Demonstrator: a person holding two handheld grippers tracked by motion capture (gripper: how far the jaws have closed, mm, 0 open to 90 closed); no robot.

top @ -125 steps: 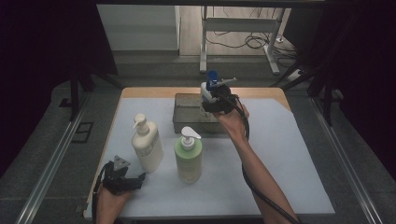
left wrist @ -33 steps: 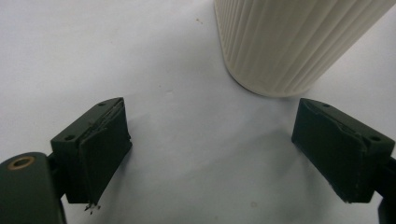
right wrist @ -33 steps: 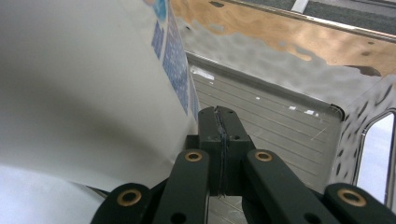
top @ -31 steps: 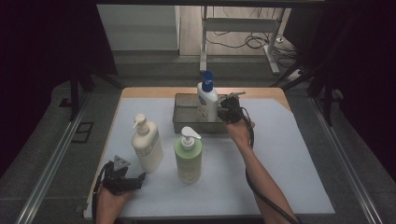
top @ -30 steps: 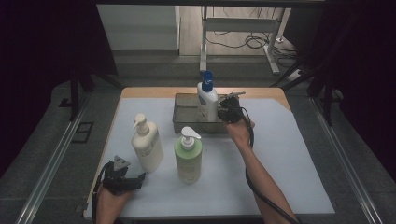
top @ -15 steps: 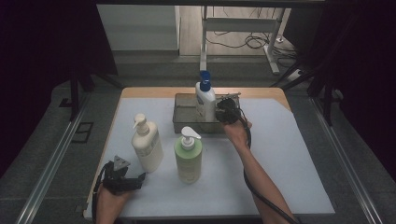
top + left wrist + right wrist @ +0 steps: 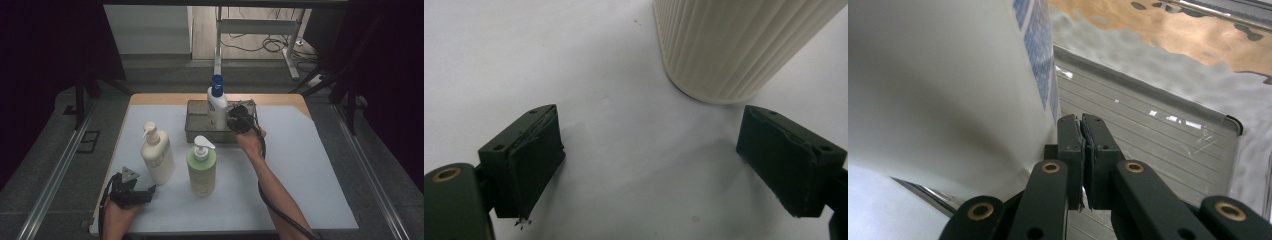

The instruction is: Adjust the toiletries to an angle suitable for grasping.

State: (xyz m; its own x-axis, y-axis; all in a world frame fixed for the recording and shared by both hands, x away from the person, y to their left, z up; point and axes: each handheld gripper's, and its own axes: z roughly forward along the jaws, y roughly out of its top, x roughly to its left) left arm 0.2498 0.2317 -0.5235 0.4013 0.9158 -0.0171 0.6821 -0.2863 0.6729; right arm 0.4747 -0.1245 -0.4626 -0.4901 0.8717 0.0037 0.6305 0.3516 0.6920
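**Right gripper closed beside the blue-capped bottle in the tray; left gripper open near the cream bottle**

Your right gripper (image 7: 239,120) sits over the metal tray (image 7: 196,131) at the far middle of the tabletop (image 7: 310,165). In the right gripper view its jaws are pressed flat together with nothing between them, and the white bottle with the blue cap (image 7: 217,106) stands just to their left, its white wall and blue print filling that side. The ribbed floor of the tray (image 7: 1148,135) lies beyond the jaws. The bottle stands upright in the tray, at its left half, and whether your closed jaws touch it I cannot tell.

Your left gripper (image 7: 131,192) rests low at the near left corner of the tabletop, held in your left hand (image 7: 116,216). In the left gripper view its jaws stand wide apart over the white surface, holding nothing. The ribbed base of the cream pump bottle (image 7: 734,45) stands just ahead of them, toward the right jaw but apart from it.

The cream pump bottle (image 7: 157,155) and the green pump bottle (image 7: 201,167) stand upright side by side in front of the tray, near each other and not touching.
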